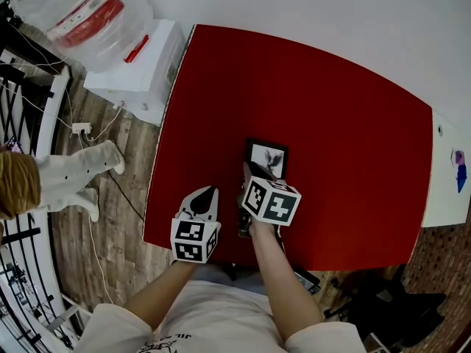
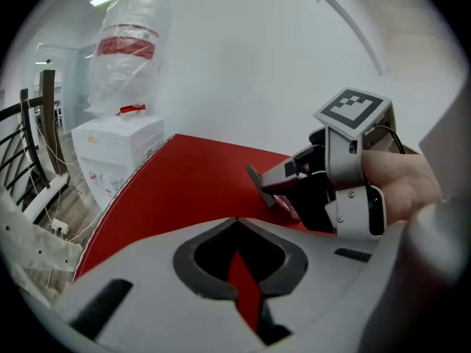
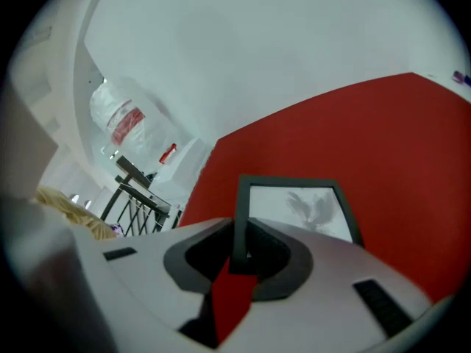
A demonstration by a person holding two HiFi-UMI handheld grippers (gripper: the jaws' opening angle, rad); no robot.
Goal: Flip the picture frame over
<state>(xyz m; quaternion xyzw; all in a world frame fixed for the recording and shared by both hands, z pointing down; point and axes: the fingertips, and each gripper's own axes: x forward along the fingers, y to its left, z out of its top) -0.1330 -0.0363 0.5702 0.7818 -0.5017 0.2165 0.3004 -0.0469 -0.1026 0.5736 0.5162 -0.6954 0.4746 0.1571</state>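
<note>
Here the red table (image 1: 338, 123) under the picture frame (image 1: 266, 154) neighbours a water dispenser (image 1: 143, 68).

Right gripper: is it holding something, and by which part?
Yes: the right gripper holds the picture frame by its near left corner, pinched between the jaws.

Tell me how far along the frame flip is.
Done: the right hand-held gripper is clamped on a near corner of the picture frame. In hand: the left gripper view suggests that corner is lifted off the red table, with the print facing up. Left to do: turn the frame over and lay it face down. The left hand-held gripper is shut and empty alongside.
</note>
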